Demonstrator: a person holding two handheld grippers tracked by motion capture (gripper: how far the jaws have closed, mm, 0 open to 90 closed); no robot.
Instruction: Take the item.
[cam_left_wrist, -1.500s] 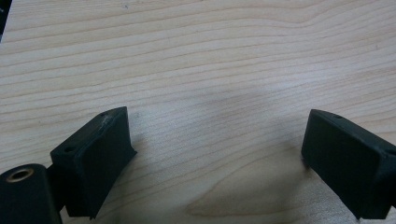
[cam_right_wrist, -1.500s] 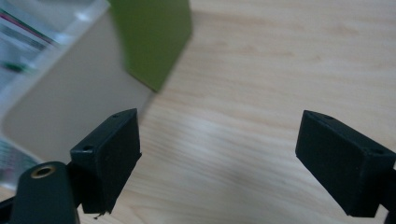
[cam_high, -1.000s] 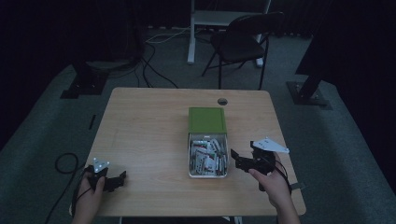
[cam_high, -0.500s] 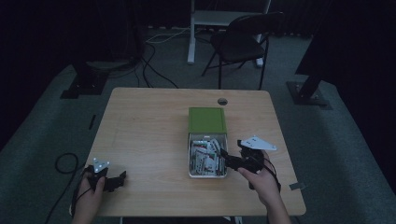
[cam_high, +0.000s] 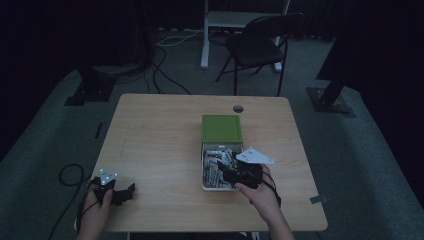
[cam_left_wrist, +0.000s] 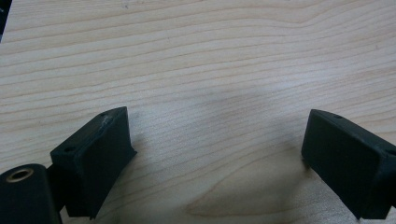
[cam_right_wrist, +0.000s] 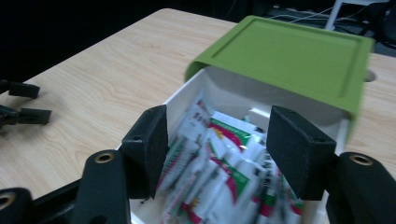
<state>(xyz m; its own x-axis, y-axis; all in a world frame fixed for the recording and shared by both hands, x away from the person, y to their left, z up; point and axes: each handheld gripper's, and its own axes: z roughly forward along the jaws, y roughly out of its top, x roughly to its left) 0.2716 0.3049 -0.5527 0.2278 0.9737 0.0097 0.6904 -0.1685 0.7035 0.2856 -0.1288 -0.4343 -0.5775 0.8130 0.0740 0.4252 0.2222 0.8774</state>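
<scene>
The high camera looked down from far at the pale wooden table (cam_high: 160, 150). Each gripper camera sat close, low over that same table (cam_left_wrist: 210, 60).

My two tools are matte black. The left hand-held gripper (cam_high: 116, 192) carries a small grey three-cornered plate dotted with pale spots, and a black cable loops off at its nine o'clock. The right hand-held gripper (cam_high: 235, 172) bears a larger grey triangular plate. Each has blocky rectangular pads (cam_right_wrist: 150, 144) with a small screw hole, and brass-ringed holes at the knuckles.
</scene>
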